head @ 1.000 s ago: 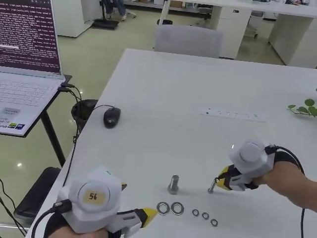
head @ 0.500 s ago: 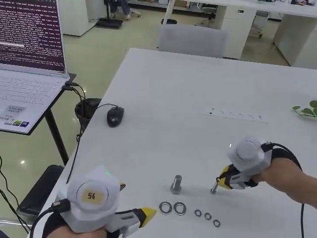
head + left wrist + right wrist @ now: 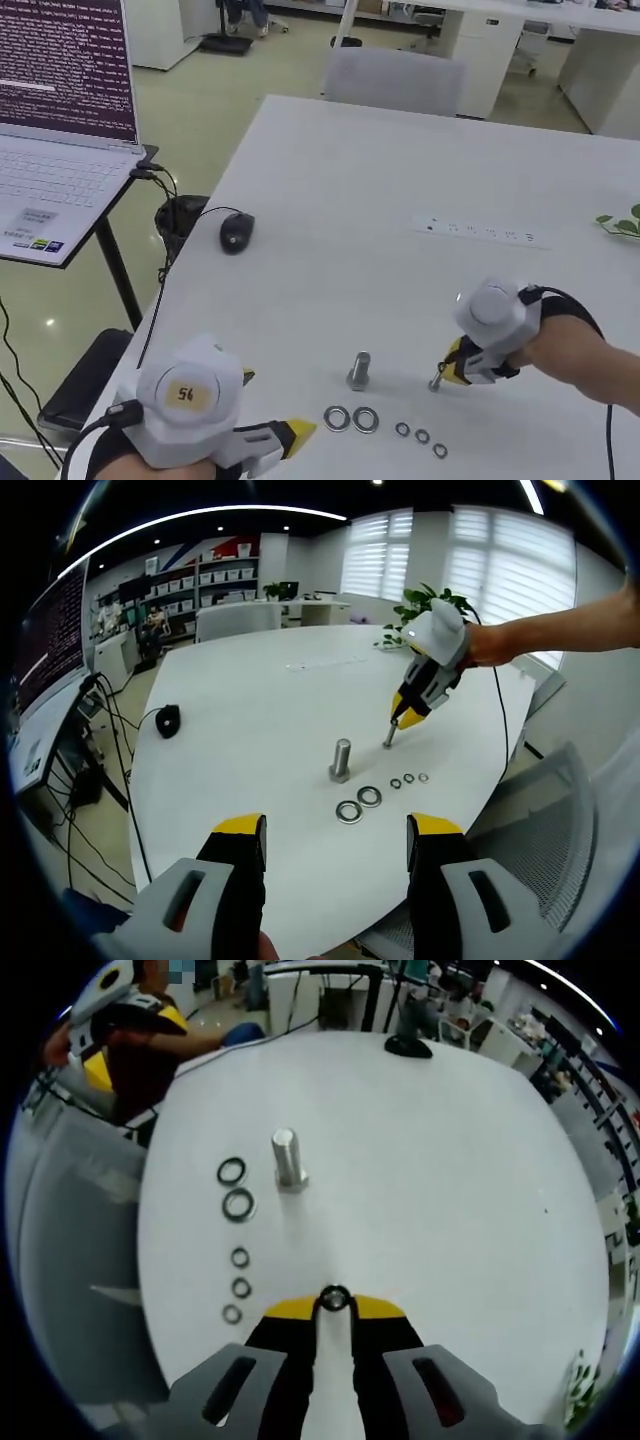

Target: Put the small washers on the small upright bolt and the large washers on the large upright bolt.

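Well to the left of your left gripper (image 3: 337,828) lies the mouse (image 3: 236,232), clear of the work. The left gripper's jaws stand wide apart and empty, poised above the near edge of the table (image 3: 330,180). Directly ahead of these jaws, and near, the two large washers (image 3: 359,804) lie flat side by side, touching or nearly so. Just beyond them the large bolt (image 3: 341,760) stands upright on its head, long axis vertical. To the right of the large washers, the three small washers (image 3: 409,779) lie flat in a short row, apart from one another. Beyond that row stands the small bolt (image 3: 436,378), head on the table and leaning slightly. The right gripper (image 3: 451,365) has its jaws closed on the bolt's upper end, so that claw is occupied. The left claw is therefore the free one and the nearer to every washer. Expect the thin, flat washers to slide when pinched; descend over a rim from above. Bare table lies open ahead and to both sides. The near edge lies close behind the washers, so avoid dragging them toward you.
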